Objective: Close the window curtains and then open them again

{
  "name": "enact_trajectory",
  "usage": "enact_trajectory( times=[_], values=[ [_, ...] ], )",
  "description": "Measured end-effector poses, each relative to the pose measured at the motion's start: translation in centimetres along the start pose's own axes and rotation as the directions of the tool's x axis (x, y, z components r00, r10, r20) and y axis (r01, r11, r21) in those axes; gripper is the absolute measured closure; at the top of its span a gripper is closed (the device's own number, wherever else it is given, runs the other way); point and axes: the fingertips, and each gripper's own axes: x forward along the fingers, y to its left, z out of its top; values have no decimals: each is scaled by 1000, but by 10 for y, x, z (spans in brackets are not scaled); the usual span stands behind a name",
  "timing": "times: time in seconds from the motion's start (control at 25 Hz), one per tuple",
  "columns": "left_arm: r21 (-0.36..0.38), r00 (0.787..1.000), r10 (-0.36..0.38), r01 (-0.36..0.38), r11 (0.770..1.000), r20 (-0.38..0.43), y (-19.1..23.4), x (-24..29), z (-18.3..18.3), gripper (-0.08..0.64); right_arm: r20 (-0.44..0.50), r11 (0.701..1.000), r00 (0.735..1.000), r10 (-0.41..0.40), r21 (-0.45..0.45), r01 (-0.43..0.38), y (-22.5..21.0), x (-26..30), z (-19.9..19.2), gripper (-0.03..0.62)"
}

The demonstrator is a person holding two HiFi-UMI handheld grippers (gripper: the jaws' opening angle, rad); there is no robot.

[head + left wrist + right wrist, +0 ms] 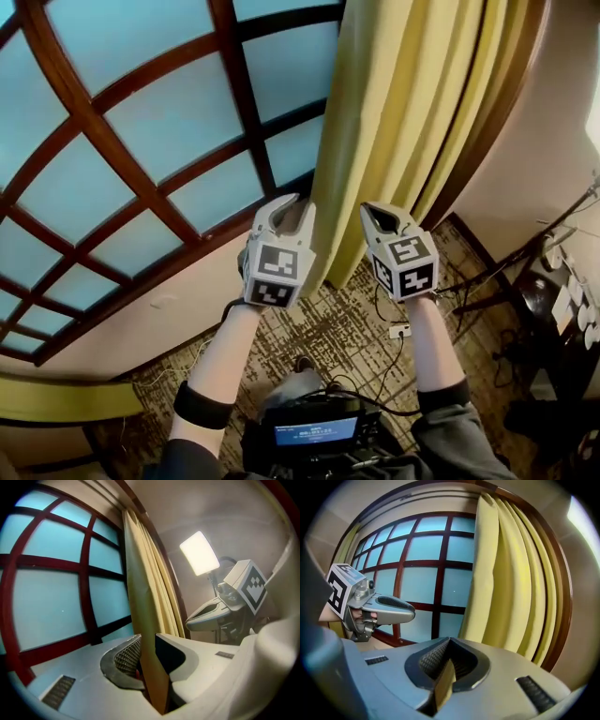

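Observation:
A yellow curtain (403,122) hangs gathered at the right side of the brown-latticed window (141,141). My left gripper (291,211) is at the curtain's left edge. In the left gripper view that edge (140,597) runs down between the jaws of my left gripper (148,637), which are shut on it. My right gripper (380,216) is held level a little to the right, in front of the curtain folds, and its jaws are shut. In the right gripper view its tips (450,640) meet, the curtain (506,573) hangs ahead on the right, and the left gripper (410,613) shows at left.
Patterned carpet (328,328) lies below, with cables and a socket (399,330). A device with a lit screen (316,431) sits at my chest. Dark furniture (553,319) stands at right. Another yellow curtain (66,398) shows at lower left. A bright lamp (199,552) glows beyond.

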Motion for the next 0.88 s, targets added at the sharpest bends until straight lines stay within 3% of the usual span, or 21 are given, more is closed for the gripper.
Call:
enact_trajectory(
  times=[0.16, 0.4, 0.68, 0.88],
  values=[
    [-60, 995, 78, -81, 995, -56, -12, -40, -34, 567, -23, 997, 997, 74, 23, -74, 24, -18, -33, 580],
    [-139, 969, 193, -215, 967, -156, -33, -123, -86, 572, -63, 979, 977, 203, 50, -200, 81, -46, -80, 580],
    [-193, 915, 314, -366, 910, -254, -41, -222, -147, 572, -101, 933, 927, 360, 53, -357, 168, -63, -118, 580],
    [-271, 874, 384, -463, 844, -299, -25, -293, -190, 572, -116, 907, 899, 421, 59, -417, 225, -69, -128, 580]
  ],
)
